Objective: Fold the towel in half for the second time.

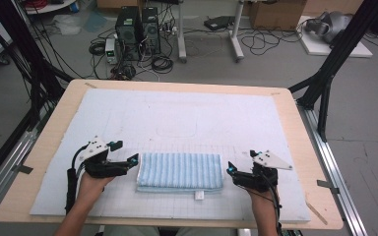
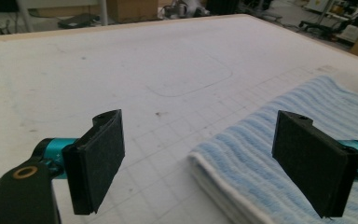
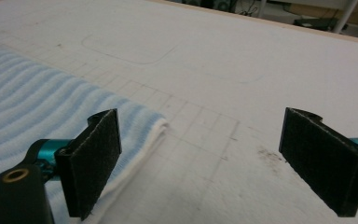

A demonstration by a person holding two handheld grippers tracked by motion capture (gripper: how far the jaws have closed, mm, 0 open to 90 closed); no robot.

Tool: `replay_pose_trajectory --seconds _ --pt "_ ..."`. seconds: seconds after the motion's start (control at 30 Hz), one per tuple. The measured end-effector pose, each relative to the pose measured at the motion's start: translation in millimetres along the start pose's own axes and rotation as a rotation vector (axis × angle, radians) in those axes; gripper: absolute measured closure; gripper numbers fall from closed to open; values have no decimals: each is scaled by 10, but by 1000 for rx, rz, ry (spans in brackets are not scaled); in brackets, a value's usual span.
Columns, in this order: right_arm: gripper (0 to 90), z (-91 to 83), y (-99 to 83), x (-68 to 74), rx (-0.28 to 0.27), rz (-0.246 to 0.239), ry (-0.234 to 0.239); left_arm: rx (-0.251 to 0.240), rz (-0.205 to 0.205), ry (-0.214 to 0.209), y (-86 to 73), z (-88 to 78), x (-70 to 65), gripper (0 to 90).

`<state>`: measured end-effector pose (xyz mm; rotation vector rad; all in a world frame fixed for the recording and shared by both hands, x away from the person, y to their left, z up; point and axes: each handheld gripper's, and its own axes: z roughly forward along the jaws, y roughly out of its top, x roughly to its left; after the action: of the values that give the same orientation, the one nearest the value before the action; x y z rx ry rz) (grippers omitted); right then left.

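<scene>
- Left gripper (image 1: pixel 134 161): jaws wide apart, nothing clamped, at the towel's (image 1: pixel 180 171) left end.
- Right gripper (image 1: pixel 231 169): jaws wide apart, holding nothing, at its right end.
- Folded blue towel lies flat between both grippers on the white mat (image 1: pixel 177 118).
- Bench (image 1: pixel 295 123) edge beyond.

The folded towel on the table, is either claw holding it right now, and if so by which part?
Nothing is held. The left claw and the right claw are both open, one at each short end of the folded towel, which lies flat on the mat.
</scene>
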<state>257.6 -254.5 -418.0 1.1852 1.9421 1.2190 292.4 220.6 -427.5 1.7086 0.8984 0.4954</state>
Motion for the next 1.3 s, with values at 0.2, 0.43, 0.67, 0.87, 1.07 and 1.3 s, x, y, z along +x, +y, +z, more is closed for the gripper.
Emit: replay_pose_trajectory --seconds 0.2,0.43,0.67,0.87,1.07,1.3 --pt "117 -157 -98 -117 -11 13 -18 -49 -26 17 -27 -135 76 174" --pt "117 -273 -113 -168 -21 15 -55 -60 -28 20 -29 -218 99 176" --pt "116 -350 -172 -147 -32 35 -73 -67 -36 14 -18 -265 79 178" --pt "116 -395 -159 -125 -33 34 -75 -75 -37 9 7 -272 58 182" --pt "116 -376 -153 -136 -27 27 -76 -69 -43 17 -8 -275 82 183" --pt "116 -331 -136 -108 -21 20 -72 -71 -46 23 -8 -290 101 184"
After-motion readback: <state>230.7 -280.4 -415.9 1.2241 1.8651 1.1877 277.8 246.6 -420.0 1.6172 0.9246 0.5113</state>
